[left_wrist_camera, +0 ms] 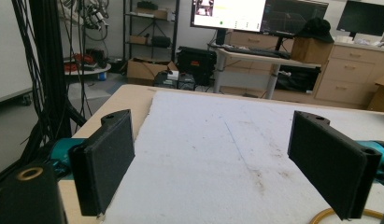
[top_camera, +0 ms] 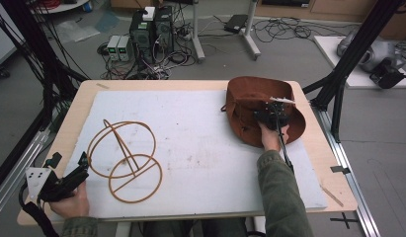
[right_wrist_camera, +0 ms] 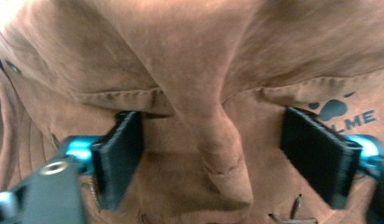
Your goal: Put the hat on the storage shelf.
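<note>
From the high view, a brown suede hat (top_camera: pixel 262 106) lies at the far right of the surface (top_camera: pixel 200 133), on the white mat, with the right gripper (top_camera: pixel 273 117) reaching into it; a wire hat stand (top_camera: pixel 124 158) of tan hoops sits on the near left, just beside the left gripper (top_camera: pixel 72 178), which rests low at the near-left edge. The left gripper view shows its jaws spread wide over bare mat with nothing between them, and only a sliver of the stand's ring (left_wrist_camera: pixel 341 215) at the bottom right. In the right gripper view the jaws are also spread, straddling a raised fold (right_wrist_camera: pixel 217 135) of the hat's crown without yet pinching it. The step looks like taking hold of the hat, probably to set it on the stand. To do it well, centre the fold between the pads, close on a doubled ridge of suede rather than a single thin layer, and lift slowly so the brim does not drag.
</note>
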Demonstrator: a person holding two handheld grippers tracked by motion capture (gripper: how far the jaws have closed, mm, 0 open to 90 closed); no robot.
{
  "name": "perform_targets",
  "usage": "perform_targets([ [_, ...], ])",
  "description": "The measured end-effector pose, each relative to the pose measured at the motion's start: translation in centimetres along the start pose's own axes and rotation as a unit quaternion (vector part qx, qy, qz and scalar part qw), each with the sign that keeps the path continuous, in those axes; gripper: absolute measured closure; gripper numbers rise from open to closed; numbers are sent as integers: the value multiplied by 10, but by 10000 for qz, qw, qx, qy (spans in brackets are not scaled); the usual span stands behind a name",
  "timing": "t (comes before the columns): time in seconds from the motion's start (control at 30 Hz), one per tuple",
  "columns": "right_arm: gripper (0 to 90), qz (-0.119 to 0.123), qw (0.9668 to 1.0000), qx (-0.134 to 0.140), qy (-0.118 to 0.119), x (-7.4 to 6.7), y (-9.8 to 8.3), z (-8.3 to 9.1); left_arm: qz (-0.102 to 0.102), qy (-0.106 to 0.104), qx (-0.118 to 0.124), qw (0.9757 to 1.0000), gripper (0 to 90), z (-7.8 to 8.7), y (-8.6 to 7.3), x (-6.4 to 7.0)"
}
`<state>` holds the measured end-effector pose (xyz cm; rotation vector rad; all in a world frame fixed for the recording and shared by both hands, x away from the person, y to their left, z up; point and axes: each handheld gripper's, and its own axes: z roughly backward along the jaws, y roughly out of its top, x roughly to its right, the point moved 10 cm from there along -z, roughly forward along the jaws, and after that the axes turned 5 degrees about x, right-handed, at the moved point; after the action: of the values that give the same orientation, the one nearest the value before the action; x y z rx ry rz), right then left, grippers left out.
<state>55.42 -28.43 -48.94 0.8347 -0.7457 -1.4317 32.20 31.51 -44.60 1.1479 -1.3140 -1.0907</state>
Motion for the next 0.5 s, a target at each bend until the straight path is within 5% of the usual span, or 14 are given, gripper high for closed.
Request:
perform_targets([
  [0.07, 487, -31, 10000, -12, 90, -1, 1, 2, 11, -12, -5, 10000, 151, 0, 0, 0],
  [0.13, 738, -160, 9998, -46, 137, 0, 0, 4, 28, -30, -3, 10000, 151, 0, 0, 1],
  [0.2, 839, -213, 9997, -39, 130, 0, 0, 5, 15, -43, 4, 10000, 150, 0, 0, 1],
  [0.5, 881, 168, 9997, 124, -138, -2, -1, 11, 41, -46, -4, 10000, 151, -1, -1, 0],
])
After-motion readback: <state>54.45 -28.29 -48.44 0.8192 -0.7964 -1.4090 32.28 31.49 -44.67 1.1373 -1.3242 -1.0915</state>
